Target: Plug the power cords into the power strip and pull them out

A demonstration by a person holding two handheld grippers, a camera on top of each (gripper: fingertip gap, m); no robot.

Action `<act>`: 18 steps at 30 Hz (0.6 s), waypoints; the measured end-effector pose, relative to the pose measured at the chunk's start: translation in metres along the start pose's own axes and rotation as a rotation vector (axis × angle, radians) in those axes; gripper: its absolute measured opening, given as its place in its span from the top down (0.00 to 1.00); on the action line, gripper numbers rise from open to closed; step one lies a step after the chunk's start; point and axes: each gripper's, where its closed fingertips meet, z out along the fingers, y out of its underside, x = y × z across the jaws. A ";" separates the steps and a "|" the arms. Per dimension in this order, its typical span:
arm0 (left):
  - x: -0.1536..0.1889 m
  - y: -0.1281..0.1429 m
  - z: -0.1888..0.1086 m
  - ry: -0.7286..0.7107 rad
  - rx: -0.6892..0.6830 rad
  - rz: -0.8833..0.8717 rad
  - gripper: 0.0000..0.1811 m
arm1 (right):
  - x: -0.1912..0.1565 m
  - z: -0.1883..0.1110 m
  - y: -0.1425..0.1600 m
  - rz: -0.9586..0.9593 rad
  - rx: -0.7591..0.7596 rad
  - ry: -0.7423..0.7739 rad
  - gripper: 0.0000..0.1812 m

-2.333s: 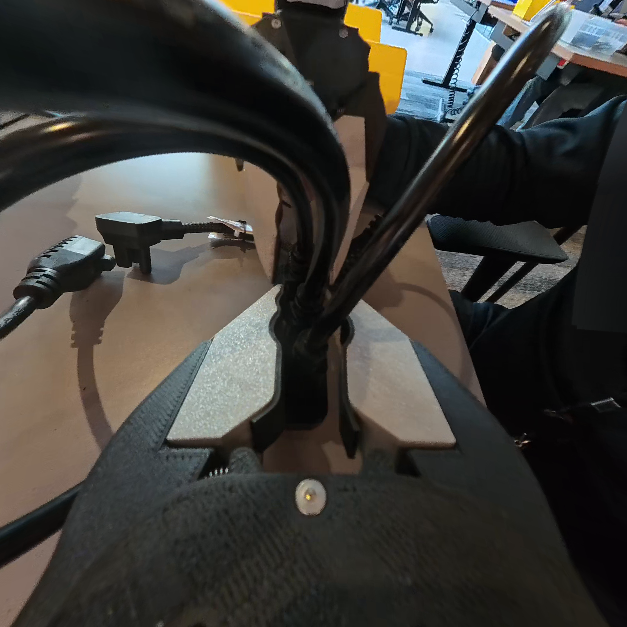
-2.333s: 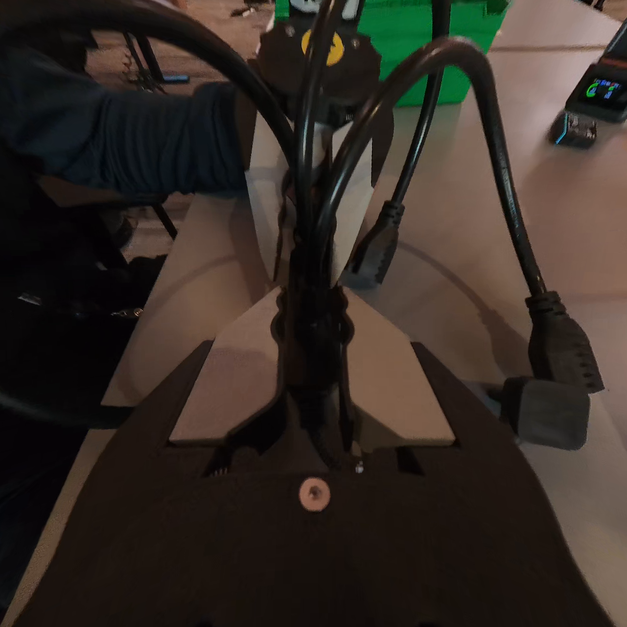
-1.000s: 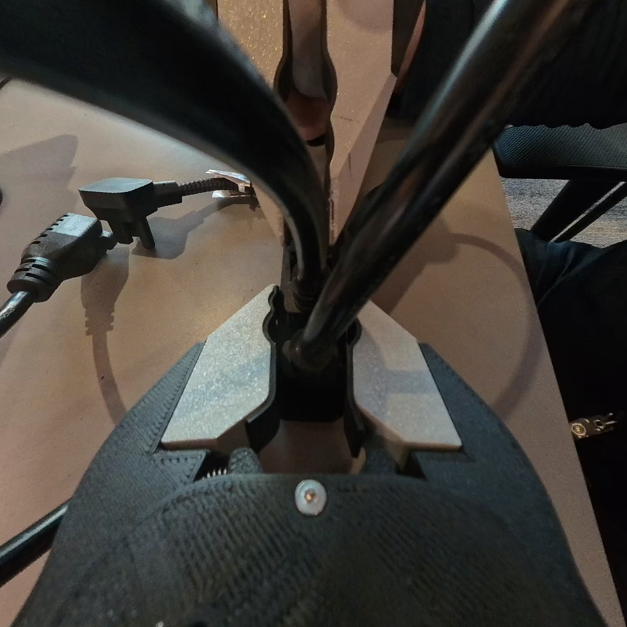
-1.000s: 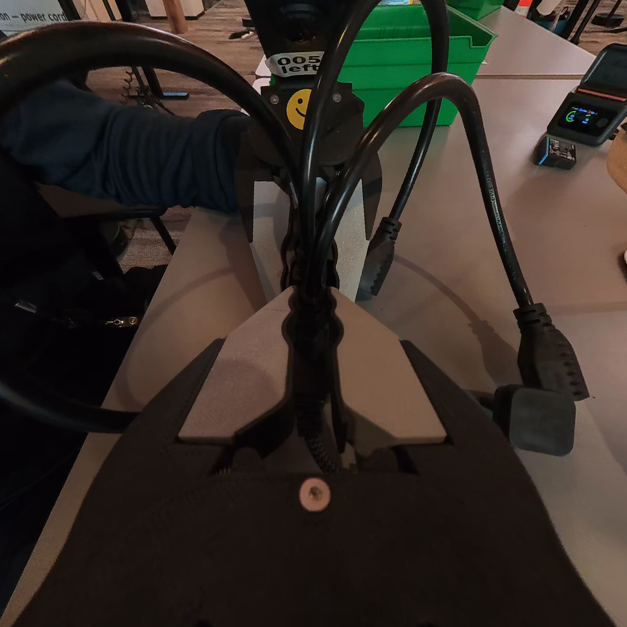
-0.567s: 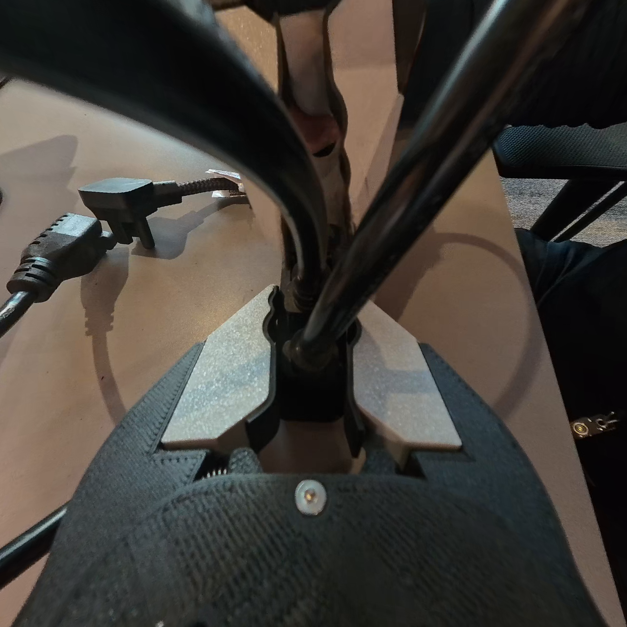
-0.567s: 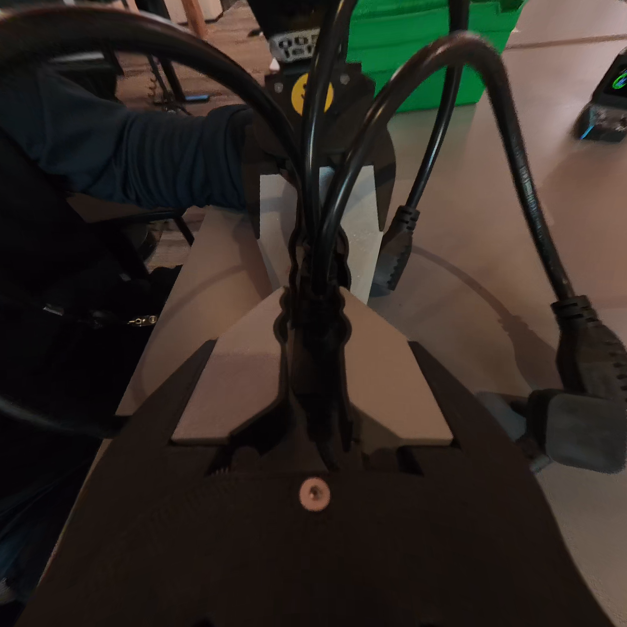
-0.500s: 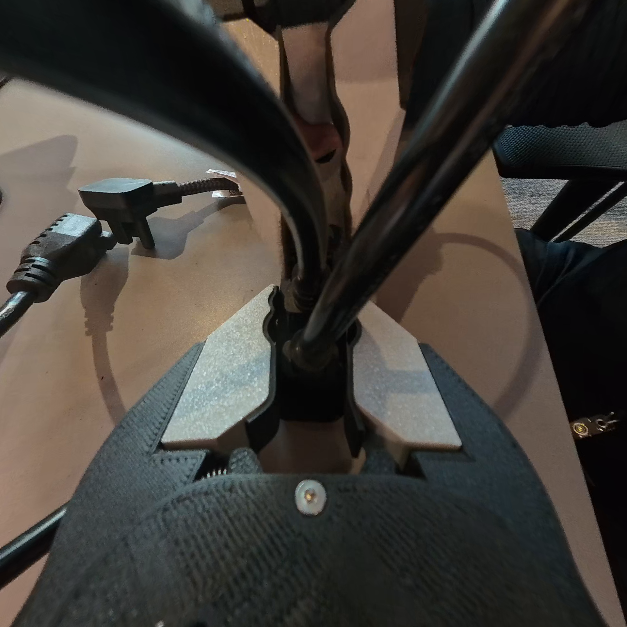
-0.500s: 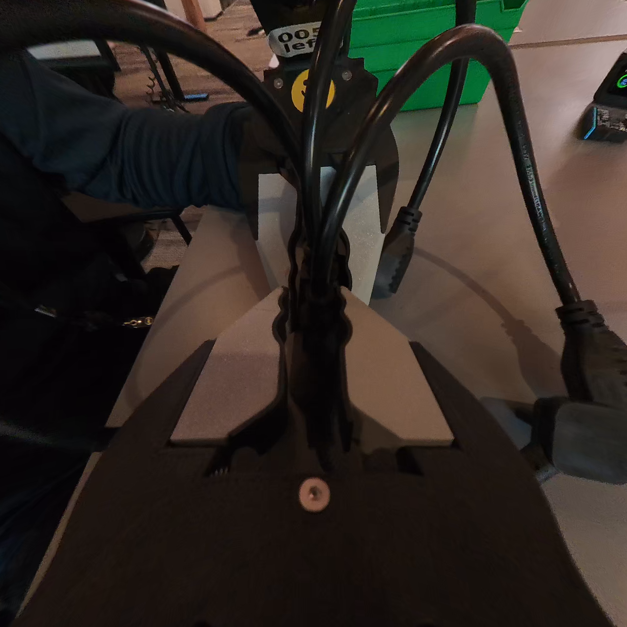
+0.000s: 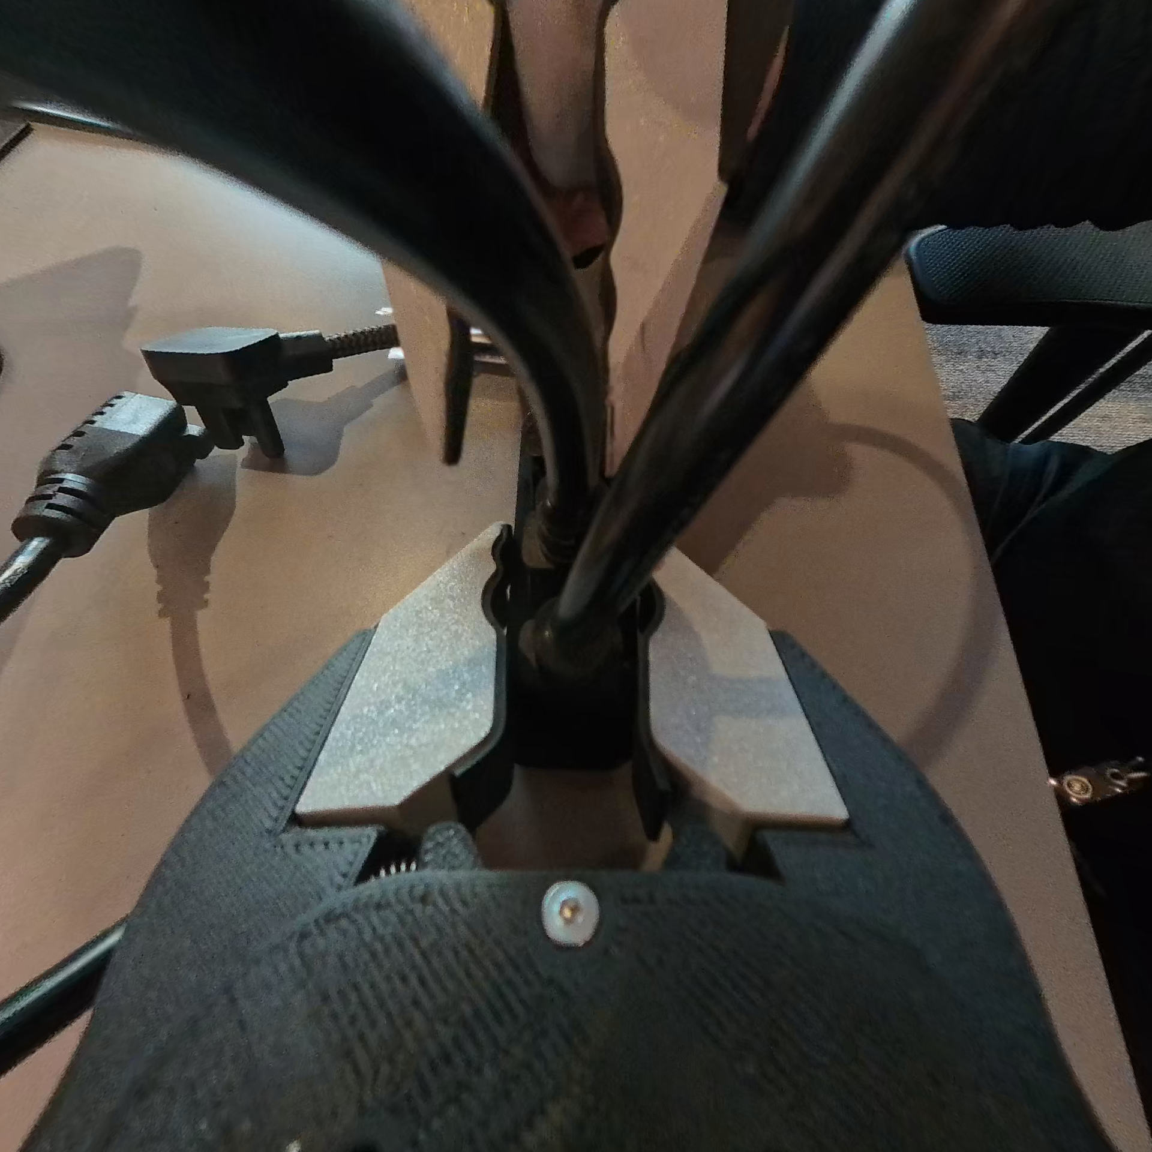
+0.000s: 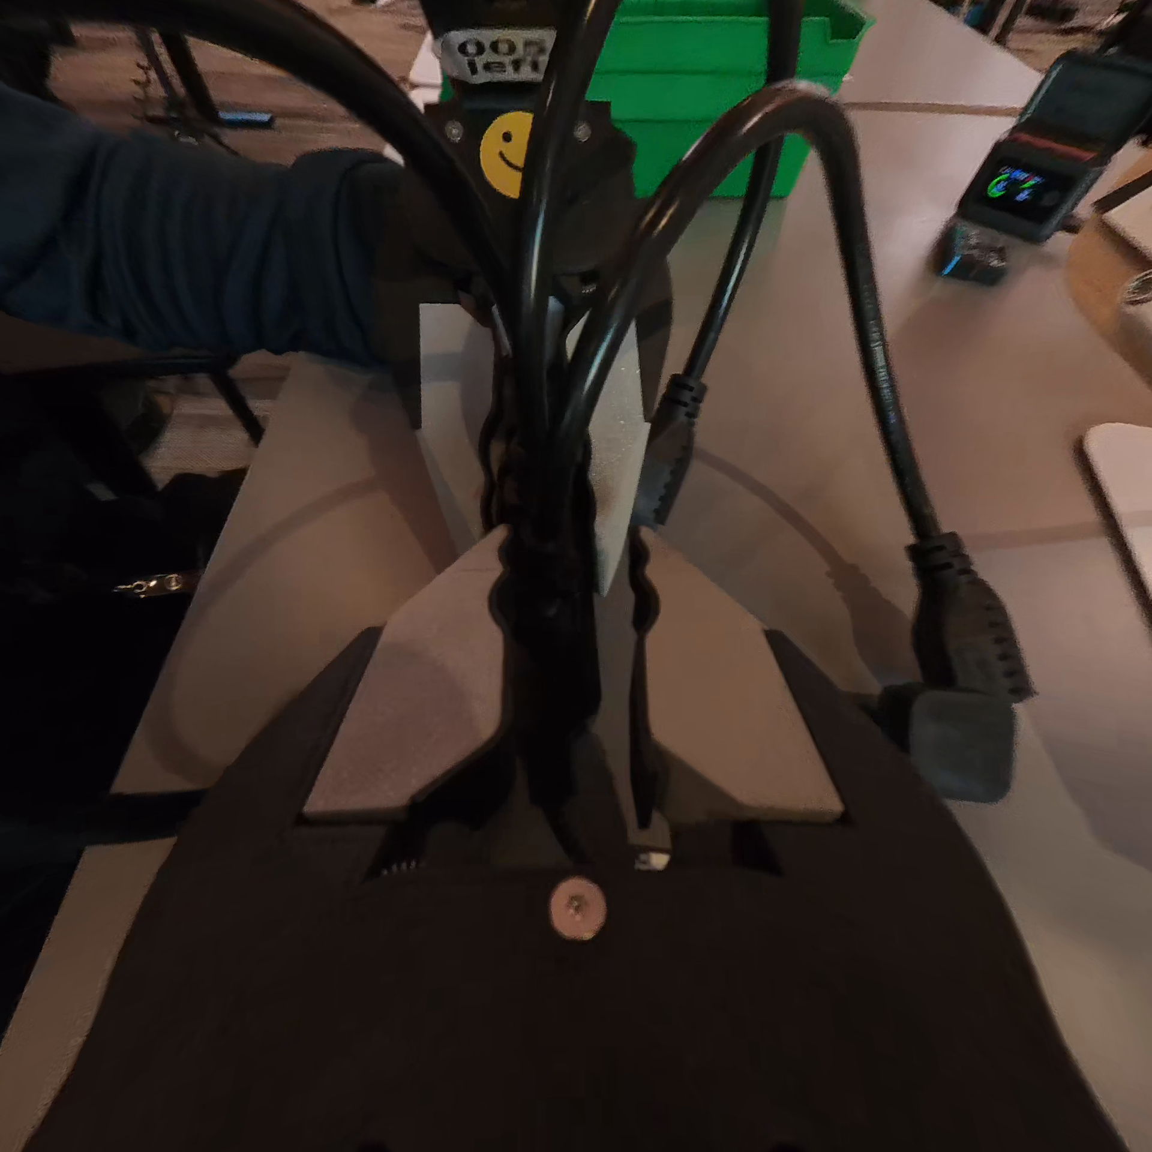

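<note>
In the left wrist view we find the left gripper (image 9: 573,598) clamped on a bundle of black power cords (image 9: 717,349) whose loops block most of the scene; two loose plugs (image 9: 206,368) lie on the counter (image 9: 262,623) to the left. In the right wrist view the right gripper (image 10: 570,598) has parted slightly, the cords against its left finger only, with a green bin (image 10: 698,93) and a small lit device (image 10: 1028,181) beyond.

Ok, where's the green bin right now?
In the right wrist view the green bin sits at the far end of the table, top centre, right behind the left hand-held gripper with its yellow smiley sticker.
</note>
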 end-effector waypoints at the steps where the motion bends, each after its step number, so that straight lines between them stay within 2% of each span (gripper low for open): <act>1: 0.000 0.000 0.000 0.001 0.000 -0.001 0.79 | 0.001 -0.003 -0.002 0.005 0.018 0.006 0.82; 6: 0.000 0.000 0.000 -0.003 -0.003 0.004 0.79 | 0.000 0.001 0.001 0.024 0.014 -0.009 0.80; 8: 0.000 0.000 0.001 -0.003 -0.004 0.004 0.79 | -0.003 0.003 0.001 0.019 0.020 -0.021 0.82; 11: 0.000 0.001 0.001 -0.004 -0.006 0.005 0.79 | -0.010 0.007 0.000 0.018 0.055 -0.069 0.92; 18: -0.008 0.004 -0.003 -0.013 -0.012 -0.010 0.79 | -0.004 0.014 -0.003 0.072 0.066 -0.066 0.92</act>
